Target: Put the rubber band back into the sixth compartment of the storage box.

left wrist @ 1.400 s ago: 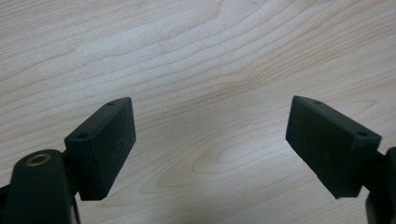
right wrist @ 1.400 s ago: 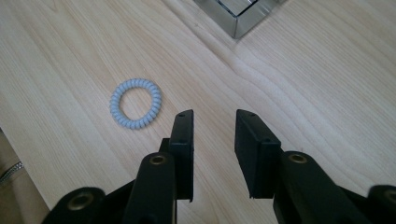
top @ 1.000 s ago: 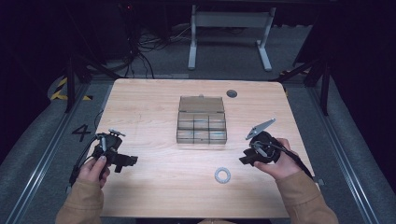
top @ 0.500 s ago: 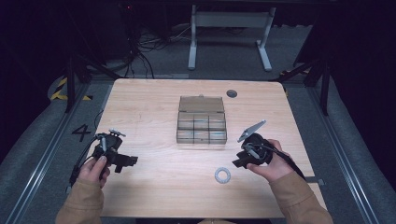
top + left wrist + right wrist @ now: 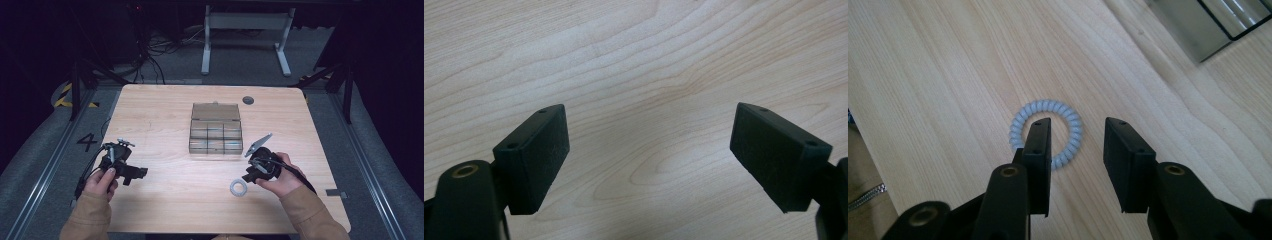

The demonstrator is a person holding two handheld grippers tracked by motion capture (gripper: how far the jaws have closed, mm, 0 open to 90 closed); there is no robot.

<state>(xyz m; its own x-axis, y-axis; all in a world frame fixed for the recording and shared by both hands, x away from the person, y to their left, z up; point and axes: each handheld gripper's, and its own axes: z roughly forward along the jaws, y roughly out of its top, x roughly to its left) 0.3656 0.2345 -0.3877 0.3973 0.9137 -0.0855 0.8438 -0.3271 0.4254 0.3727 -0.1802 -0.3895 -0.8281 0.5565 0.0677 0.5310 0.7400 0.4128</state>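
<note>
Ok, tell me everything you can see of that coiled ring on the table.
The coiled ring is pale blue-grey, a spiral cord like a plastic hair tie, closed into a circle. It lies flat on the bare wooden table, in front of the compartment box and apart from it. The right tongs hang over it, one jaw covering part of the loop; touch cannot be told.

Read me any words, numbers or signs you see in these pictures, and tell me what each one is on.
"4": a dark numeral on the grey floor left of the table, in the high view.
Yellow and black hazard stripes, no words: a floor marking beyond the table's far left corner.
No lettering can be made out on the clear compartment box, the pale coiled ring or the grippers.
</note>
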